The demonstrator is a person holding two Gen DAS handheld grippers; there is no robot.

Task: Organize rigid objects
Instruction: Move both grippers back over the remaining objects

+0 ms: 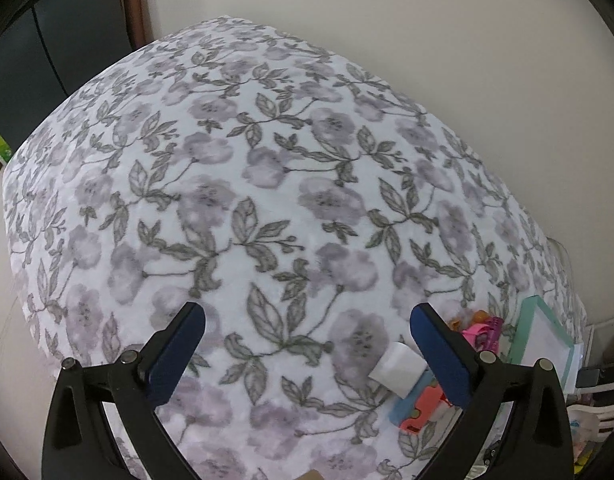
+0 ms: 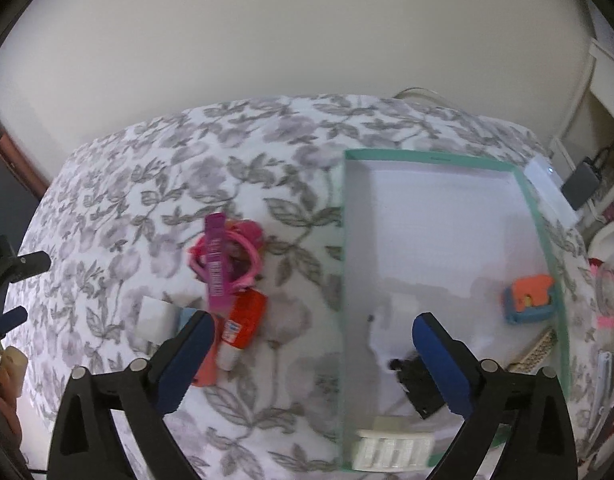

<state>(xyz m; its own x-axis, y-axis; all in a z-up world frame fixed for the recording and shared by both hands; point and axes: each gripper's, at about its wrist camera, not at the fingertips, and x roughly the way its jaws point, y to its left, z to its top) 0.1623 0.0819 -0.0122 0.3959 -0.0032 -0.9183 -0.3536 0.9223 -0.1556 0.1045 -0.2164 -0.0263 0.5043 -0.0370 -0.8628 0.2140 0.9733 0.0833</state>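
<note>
In the right wrist view a teal-rimmed white tray (image 2: 541, 232) lies on the floral cloth. Inside it are an orange and blue toy (image 2: 529, 298), a black object (image 2: 417, 386) and a white ridged piece (image 2: 393, 448). Left of the tray lie a purple stick (image 2: 215, 256) across pink rings (image 2: 251, 248), an orange tube (image 2: 245, 320) and a white block (image 2: 155, 316). My right gripper (image 2: 313, 330) is open and empty above the tray's left rim. My left gripper (image 1: 307, 324) is open and empty over bare cloth; the white block (image 1: 395, 366), pink rings (image 1: 483, 330) and tray (image 1: 547, 338) lie to its right.
The cloth-covered surface (image 1: 267, 184) ends against a plain wall. Its left edge drops off beside a dark door (image 1: 47, 40). In the right wrist view, shelves with a grey box (image 2: 581, 184) and cables stand at the far right, with clutter below.
</note>
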